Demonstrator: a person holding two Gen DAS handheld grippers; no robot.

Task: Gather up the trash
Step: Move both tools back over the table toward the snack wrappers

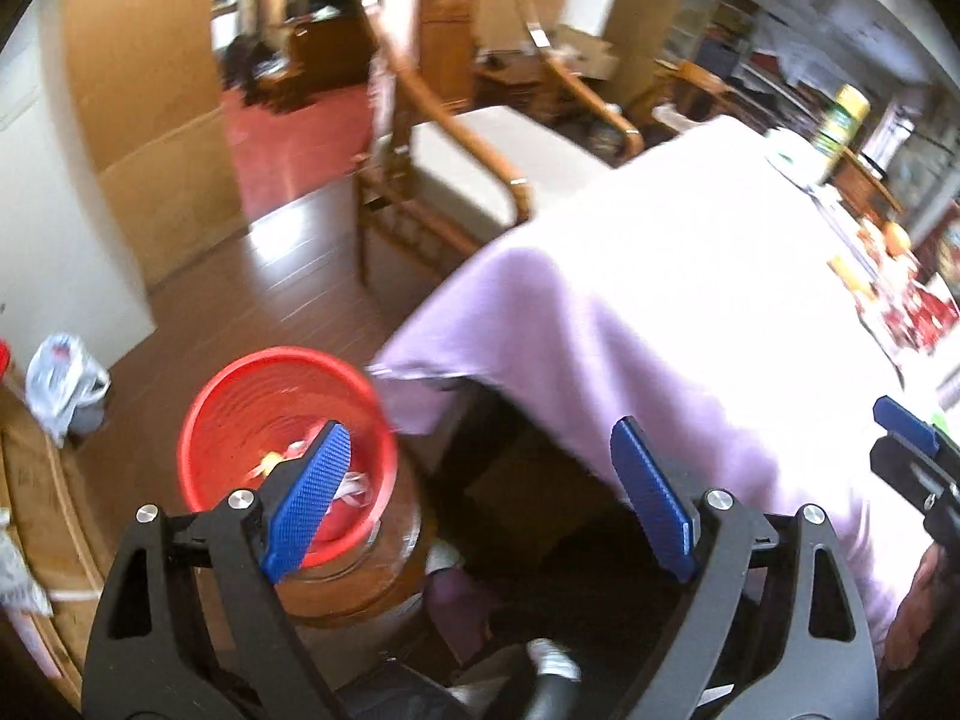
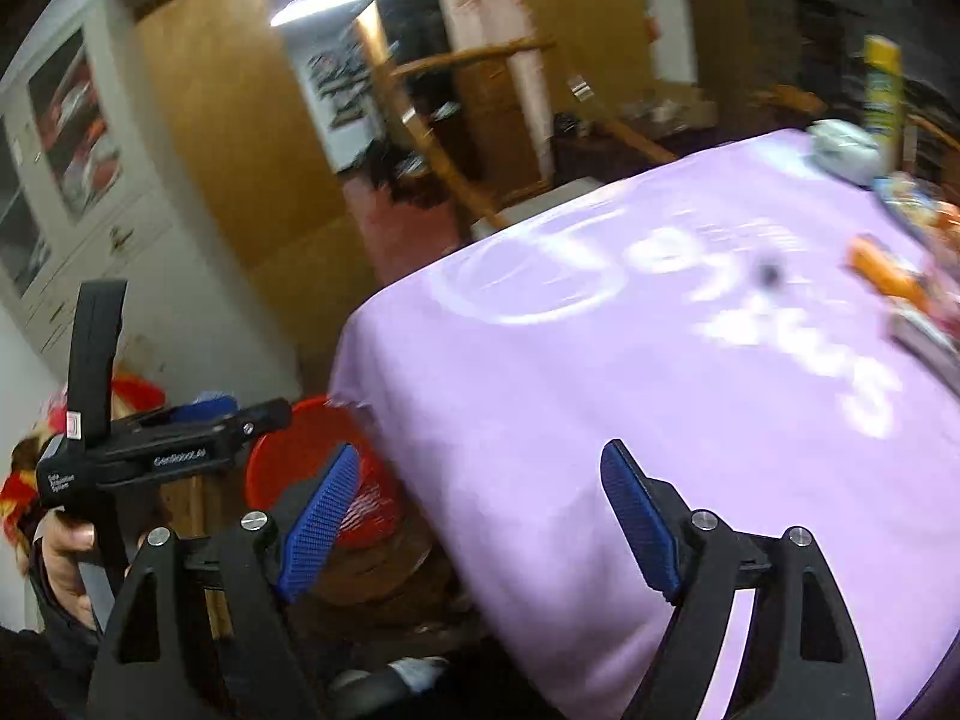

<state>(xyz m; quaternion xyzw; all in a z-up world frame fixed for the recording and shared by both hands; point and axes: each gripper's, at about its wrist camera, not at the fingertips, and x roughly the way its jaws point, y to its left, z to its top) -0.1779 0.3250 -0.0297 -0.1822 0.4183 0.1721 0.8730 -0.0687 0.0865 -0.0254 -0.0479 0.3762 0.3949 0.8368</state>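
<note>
A red bin (image 1: 282, 444) stands on a round wooden stool beside the table and holds some crumpled white and yellow trash (image 1: 354, 483). The bin also shows in the right wrist view (image 2: 318, 480). My left gripper (image 1: 480, 480) is open and empty, held above the bin's right side and the table corner. My right gripper (image 2: 480, 510) is open and empty over the near edge of the lilac tablecloth (image 2: 660, 330). An orange wrapper (image 2: 882, 267) and other colourful packets lie at the table's far right. The left gripper shows from the side in the right wrist view (image 2: 204, 414).
A wooden armchair (image 1: 456, 168) with a white cushion stands behind the table. A yellow can (image 2: 881, 90) and a grey bowl (image 2: 846, 147) stand at the table's far edge. A white plastic bag (image 1: 63, 378) lies on the wooden floor at left. A cabinet (image 2: 66, 168) lines the left wall.
</note>
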